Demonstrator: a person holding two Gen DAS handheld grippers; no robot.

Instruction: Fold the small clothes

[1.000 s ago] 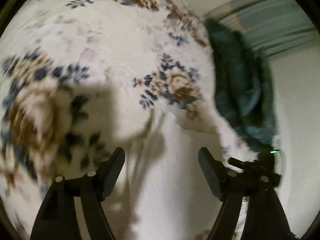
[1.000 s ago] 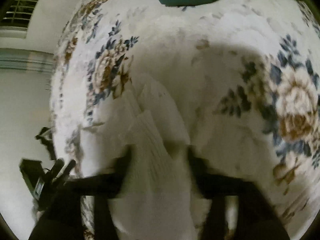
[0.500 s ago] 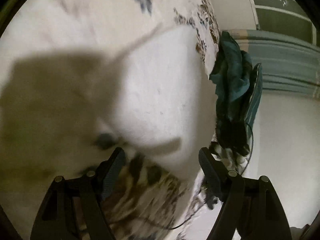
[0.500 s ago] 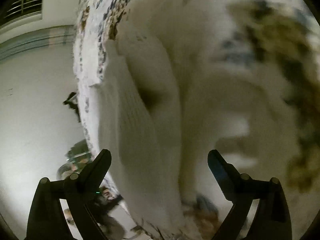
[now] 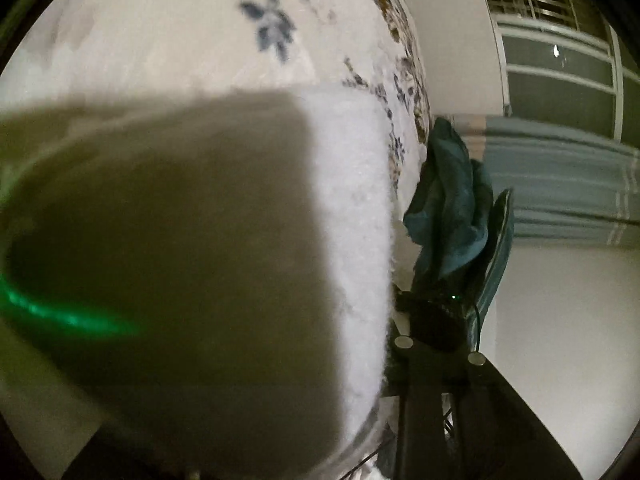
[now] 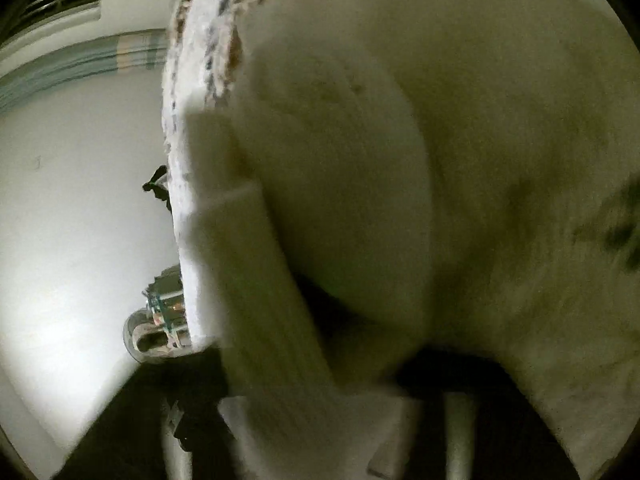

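Note:
A white garment (image 5: 352, 208) lies on the flowered bed cover (image 5: 200, 32) and fills most of the left wrist view, its left part in dark shadow. My left gripper is pressed down at it; only the right finger (image 5: 412, 364) shows at the cloth's edge, the left one is hidden. In the right wrist view the white ribbed garment (image 6: 256, 280) runs down between my right gripper's dark, blurred fingers (image 6: 452, 408), which look closed in on it.
A teal cloth (image 5: 448, 200) hangs over a chair at the bed's right edge. A window and a striped curtain (image 5: 560, 176) stand behind. The bed edge (image 6: 180, 160) and the pale floor show in the right wrist view.
Both grippers have dropped close to the bed and onto the white garment. The fingers, open half a second ago, are now covered by or closed around cloth.

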